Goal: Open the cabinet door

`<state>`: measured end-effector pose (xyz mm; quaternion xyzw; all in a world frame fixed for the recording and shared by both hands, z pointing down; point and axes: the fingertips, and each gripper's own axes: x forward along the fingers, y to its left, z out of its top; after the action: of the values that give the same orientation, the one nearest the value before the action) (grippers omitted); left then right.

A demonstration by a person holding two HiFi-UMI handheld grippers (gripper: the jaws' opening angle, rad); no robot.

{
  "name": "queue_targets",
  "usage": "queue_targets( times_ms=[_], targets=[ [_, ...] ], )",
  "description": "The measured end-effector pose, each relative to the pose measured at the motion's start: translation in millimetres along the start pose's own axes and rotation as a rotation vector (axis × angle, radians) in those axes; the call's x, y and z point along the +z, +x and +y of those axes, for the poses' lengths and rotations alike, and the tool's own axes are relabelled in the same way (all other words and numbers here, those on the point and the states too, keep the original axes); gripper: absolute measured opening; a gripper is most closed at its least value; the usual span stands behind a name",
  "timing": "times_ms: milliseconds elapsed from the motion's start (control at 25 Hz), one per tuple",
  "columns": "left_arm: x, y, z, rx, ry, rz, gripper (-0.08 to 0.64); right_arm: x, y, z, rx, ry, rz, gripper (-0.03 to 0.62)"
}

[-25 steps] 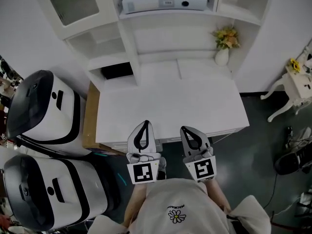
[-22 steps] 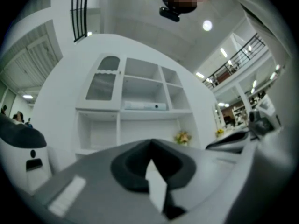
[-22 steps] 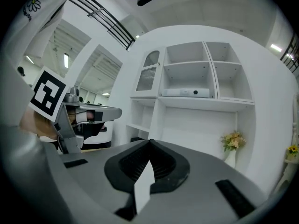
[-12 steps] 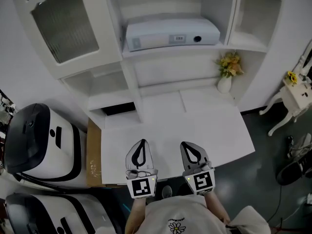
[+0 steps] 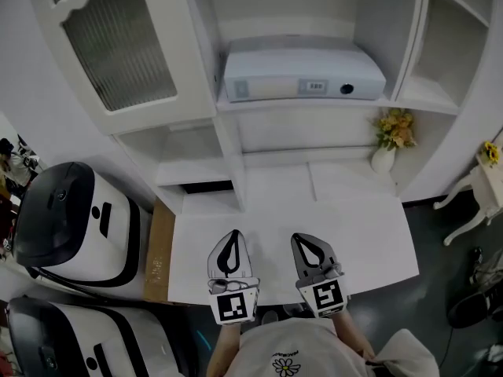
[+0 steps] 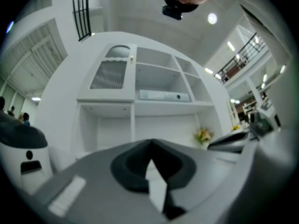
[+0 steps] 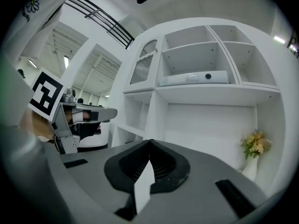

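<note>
The white cabinet's door (image 5: 118, 45) is a ribbed-glass panel in a scalloped frame at the upper left, and it is closed. It also shows in the left gripper view as the door (image 6: 110, 73), with a small knob (image 6: 131, 58) on its right edge, and in the right gripper view as the door (image 7: 144, 66). My left gripper (image 5: 232, 233) and right gripper (image 5: 303, 238) hover side by side over the near part of the white desk top (image 5: 369, 242), well short of the door. Both are shut and hold nothing; the left tips (image 6: 150, 142) and right tips (image 7: 150, 141) meet.
A flat white device (image 5: 302, 73) lies on the middle shelf. A vase of yellow flowers (image 5: 391, 144) stands at the back right of the desk. Two white-and-black machines (image 5: 71, 218) stand to the left, beside a brown board (image 5: 159, 250). A white chair (image 5: 479, 191) is at the right.
Both grippers have moved forward over the desk toward the cabinet, still side by side and shut. The cabinet and its door now loom larger and fill the top of the view.
</note>
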<state>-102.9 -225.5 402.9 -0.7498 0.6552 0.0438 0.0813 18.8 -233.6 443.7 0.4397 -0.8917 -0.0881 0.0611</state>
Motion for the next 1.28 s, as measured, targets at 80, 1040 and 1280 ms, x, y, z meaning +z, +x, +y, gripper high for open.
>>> queue_targets(
  times_ms=[80,1040,1280],
  targets=[
    [0.3,3.7,0.4,0.017,-0.003,-0.004,0.008,-4.6,2.9,-8.9,-0.001,0.012,0.001,0.0],
    [7.4,-3.6,13.9,0.141,0.057,0.018,0.008,83.2,36.9,-36.9,0.118,0.185,-0.228,0.062],
    [10.9,-14.5,29.3,0.177,0.072,0.036,0.008,176.5,62.5,-41.7,0.168,0.132,-0.405,0.099]
  ],
)
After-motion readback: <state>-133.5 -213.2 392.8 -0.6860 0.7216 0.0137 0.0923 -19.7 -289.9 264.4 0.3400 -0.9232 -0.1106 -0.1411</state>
